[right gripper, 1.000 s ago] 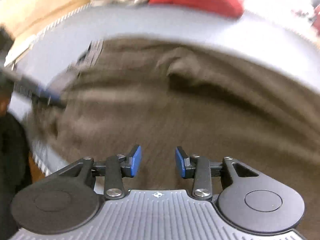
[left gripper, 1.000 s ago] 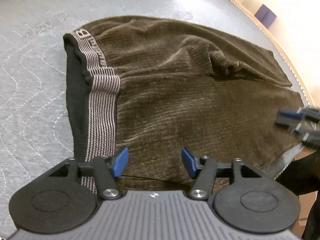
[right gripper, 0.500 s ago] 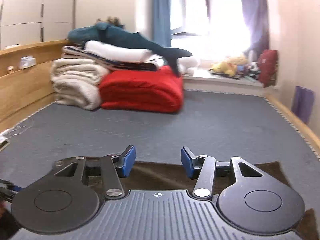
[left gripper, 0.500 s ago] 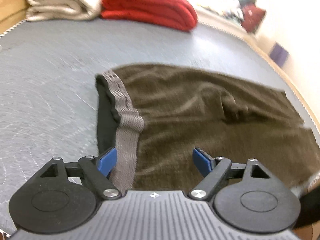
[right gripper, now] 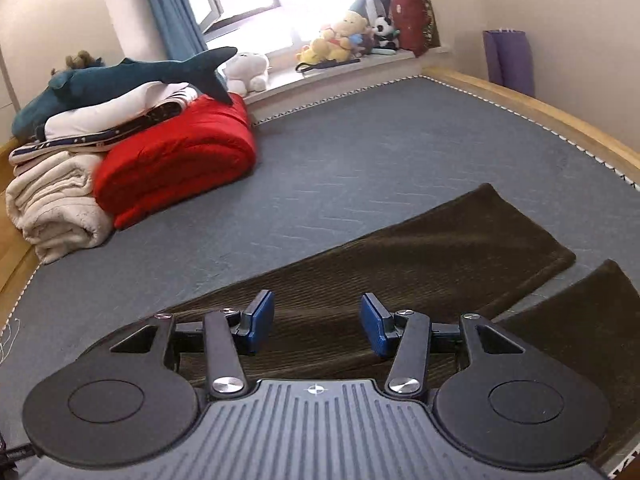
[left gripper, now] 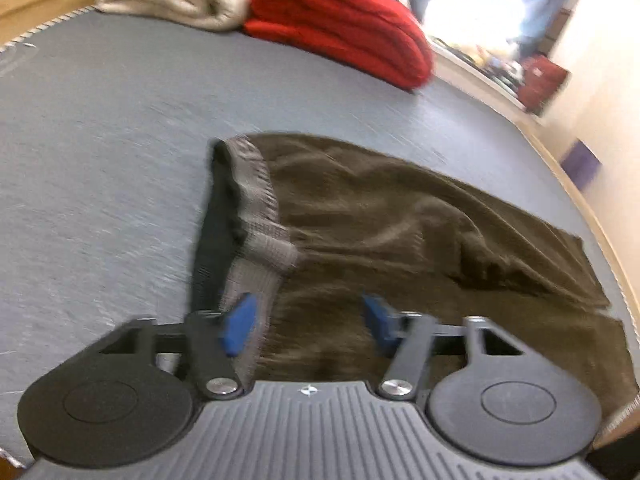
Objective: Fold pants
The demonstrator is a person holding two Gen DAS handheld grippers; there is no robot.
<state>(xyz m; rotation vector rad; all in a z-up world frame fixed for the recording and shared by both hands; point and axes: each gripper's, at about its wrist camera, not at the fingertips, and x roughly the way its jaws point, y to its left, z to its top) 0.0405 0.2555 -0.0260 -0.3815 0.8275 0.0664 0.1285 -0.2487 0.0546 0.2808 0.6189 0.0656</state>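
Brown ribbed pants (left gripper: 400, 232) lie flat on the grey mattress (left gripper: 100, 140), their grey striped waistband (left gripper: 256, 184) at the left end. My left gripper (left gripper: 304, 324) hovers over the near waist corner. Its jaws are closing, with the waistband and brown cloth between them; the left pad (left gripper: 236, 324) lies against the band, the right pad stands clear. In the right wrist view the two pant legs (right gripper: 420, 248) stretch away to the right, side by side. My right gripper (right gripper: 316, 328) hangs above the farther leg, open, with nothing held.
A red folded quilt (right gripper: 176, 168), a cream blanket (right gripper: 52, 208) and a plush shark (right gripper: 120, 76) are stacked at the mattress's far left. A wooden bed rail (right gripper: 540, 104) runs along the right side, with a purple bag (right gripper: 508, 60) behind it. Soft toys sit on the windowsill.
The left gripper tilted up and rolled, its jaws widening, then narrowing over the waistband. The right gripper swung away from the waist, rose, and now looks along the legs.
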